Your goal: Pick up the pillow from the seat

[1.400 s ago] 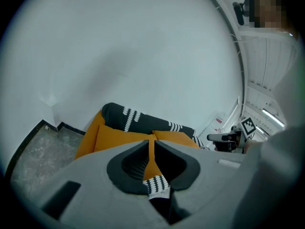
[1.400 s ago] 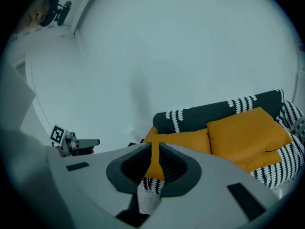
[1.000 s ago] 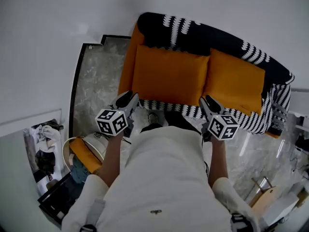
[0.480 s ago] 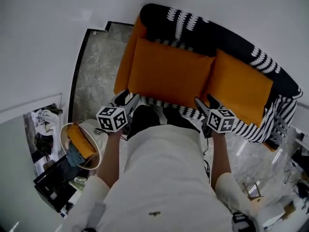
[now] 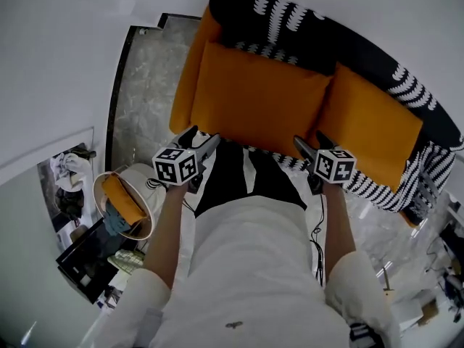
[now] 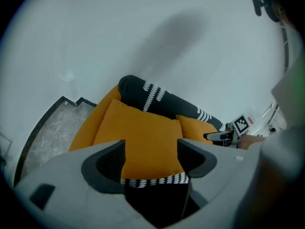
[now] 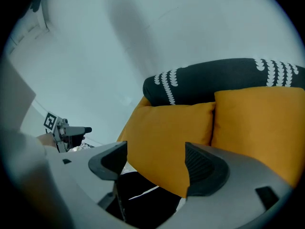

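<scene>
Pillow (image 5: pixel 257 104) now nearer, second cushion (image 5: pixel 373 125) touching its side.

Orange pillow (image 5: pixel 257 104); black sofa (image 5: pixel 290 27) with white leaf-like stripes.

Black-and-white patterned sofa (image 5: pixel 290 20), on its seat a large orange pillow (image 5: pixel 261 100) beside a smaller orange pillow (image 5: pixel 373 125).

Head view looks down; gripper views face the sofa (image 5: pixel 341 49)
</scene>
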